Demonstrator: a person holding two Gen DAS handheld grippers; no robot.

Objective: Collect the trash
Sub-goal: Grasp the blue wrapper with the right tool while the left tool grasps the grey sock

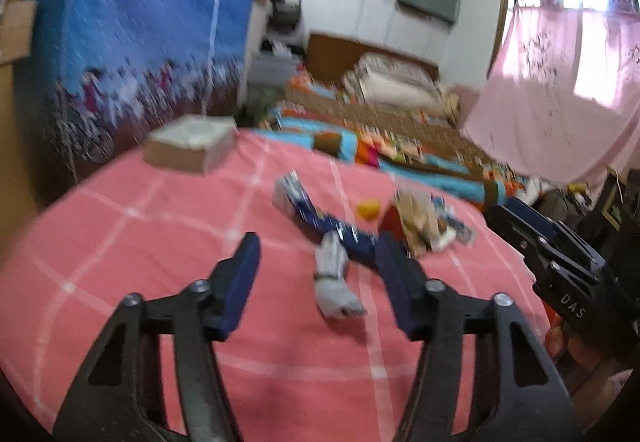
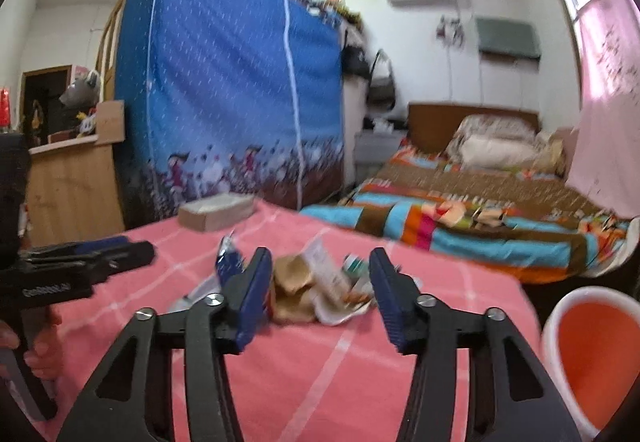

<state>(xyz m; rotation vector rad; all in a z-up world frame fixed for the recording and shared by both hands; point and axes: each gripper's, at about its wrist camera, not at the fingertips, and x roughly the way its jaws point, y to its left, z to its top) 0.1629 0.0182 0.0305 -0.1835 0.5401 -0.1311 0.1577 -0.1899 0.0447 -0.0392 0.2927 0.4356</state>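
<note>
Trash lies on a pink checked tablecloth [image 1: 160, 242]: a silver crumpled wrapper [image 1: 334, 282], a blue snack bag [image 1: 308, 206], a small yellow piece [image 1: 369, 210] and a heap of brown paper and packets [image 1: 420, 222]. My left gripper [image 1: 318, 258] is open and empty, its jaws on either side of the silver wrapper, just short of it. My right gripper [image 2: 316, 274] is open and empty, with the brown paper [image 2: 292, 282] and white packets [image 2: 332, 278] lying just beyond its jaws. The blue bag [image 2: 226, 258] shows behind its left finger. Each gripper shows in the other's view, the right one [image 1: 552, 246] and the left one [image 2: 92, 258].
A cardboard tissue box [image 1: 192, 146] sits at the table's far left. An orange bucket with a white rim [image 2: 592, 354] stands at the table's right side. A blue fabric wardrobe [image 2: 228, 90] and a bed with a colourful cover [image 2: 460, 210] lie beyond the table.
</note>
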